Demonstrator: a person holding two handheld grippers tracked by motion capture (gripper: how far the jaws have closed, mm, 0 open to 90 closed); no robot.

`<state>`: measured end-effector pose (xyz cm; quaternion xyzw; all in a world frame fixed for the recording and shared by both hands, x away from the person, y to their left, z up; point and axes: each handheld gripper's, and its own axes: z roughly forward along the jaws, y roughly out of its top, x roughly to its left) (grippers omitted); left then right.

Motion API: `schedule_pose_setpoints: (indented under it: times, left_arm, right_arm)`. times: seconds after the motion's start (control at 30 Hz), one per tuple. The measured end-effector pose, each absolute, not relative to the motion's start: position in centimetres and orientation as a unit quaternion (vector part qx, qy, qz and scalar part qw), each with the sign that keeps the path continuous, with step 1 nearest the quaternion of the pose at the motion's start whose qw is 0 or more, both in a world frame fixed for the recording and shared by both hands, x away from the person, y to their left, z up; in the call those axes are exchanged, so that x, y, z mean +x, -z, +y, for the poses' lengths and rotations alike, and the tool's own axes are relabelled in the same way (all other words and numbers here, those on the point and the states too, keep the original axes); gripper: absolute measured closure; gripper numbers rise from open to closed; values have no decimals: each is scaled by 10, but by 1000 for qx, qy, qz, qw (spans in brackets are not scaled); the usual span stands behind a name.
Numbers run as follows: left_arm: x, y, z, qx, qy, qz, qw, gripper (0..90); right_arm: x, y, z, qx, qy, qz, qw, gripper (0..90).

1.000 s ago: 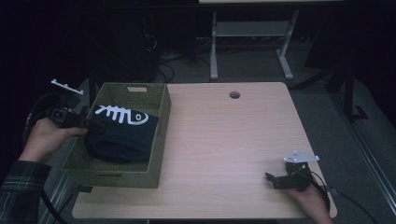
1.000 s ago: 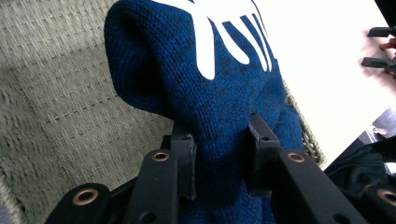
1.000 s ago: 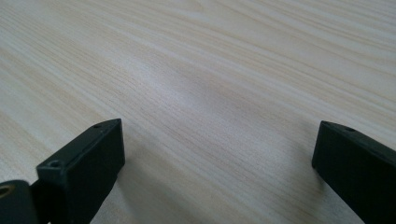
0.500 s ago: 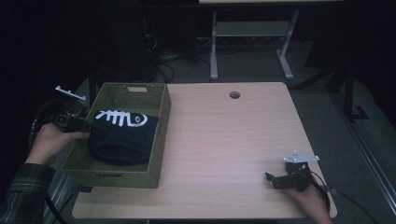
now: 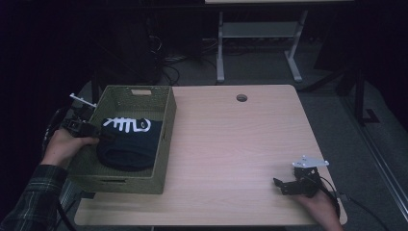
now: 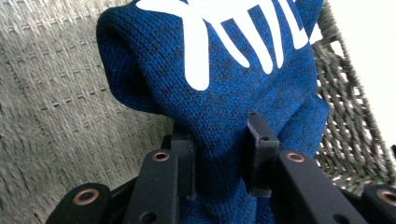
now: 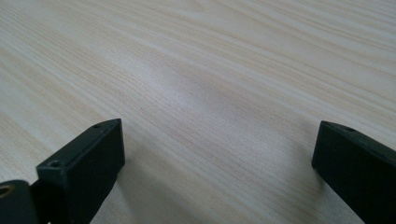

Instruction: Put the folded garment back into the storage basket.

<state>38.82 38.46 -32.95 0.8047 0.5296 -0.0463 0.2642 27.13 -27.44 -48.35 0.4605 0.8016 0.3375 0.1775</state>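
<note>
The left tongs (image 6: pixel 219 158) are clamped on a fold of the blue knitted garment (image 5: pixel 129 142), which lies inside the woven basket (image 5: pixel 163 139). To seat it well, I judge, lower it flat to the basket floor, clear of the walls, before letting go. The right tongs (image 7: pixel 219 154) rest open on the worktop (image 5: pixel 231 144), well right of the basket.

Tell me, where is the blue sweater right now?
In the high view the sweater lies inside the green basket at the table's left edge, and the left gripper pinches a fold of it.
</note>
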Motion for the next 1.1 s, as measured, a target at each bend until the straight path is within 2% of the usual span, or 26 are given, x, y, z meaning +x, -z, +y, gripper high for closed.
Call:
schedule_pose_setpoints:
  times: [0.3, 0.43, 0.6, 0.67, 0.8, 1.1]
  left_arm:
    - [400, 346, 379, 812, 44, 528, 243, 689]
    - [402, 348, 379, 817, 28, 526, 235, 658]
    - [402, 348, 380, 818, 4, 528, 228, 505]
    - [401, 344, 381, 820, -22, 528, 218, 441]
    - [397, 336, 386, 813, -49, 533, 228, 328]
    - [388, 324, 379, 813, -74, 517, 260, 206]
  right_arm:
    - [271, 483, -274, 460, -337, 802, 178, 19]
    - [271, 483, -274, 460, -337, 802, 178, 19]
    - [271, 483, -274, 460, -338, 802, 178, 19]
    - [271, 483, -274, 460, -337, 802, 178, 19]
    - [271, 483, -274, 460, -337, 802, 178, 19]
    - [271, 483, -274, 460, -337, 802, 178, 19]
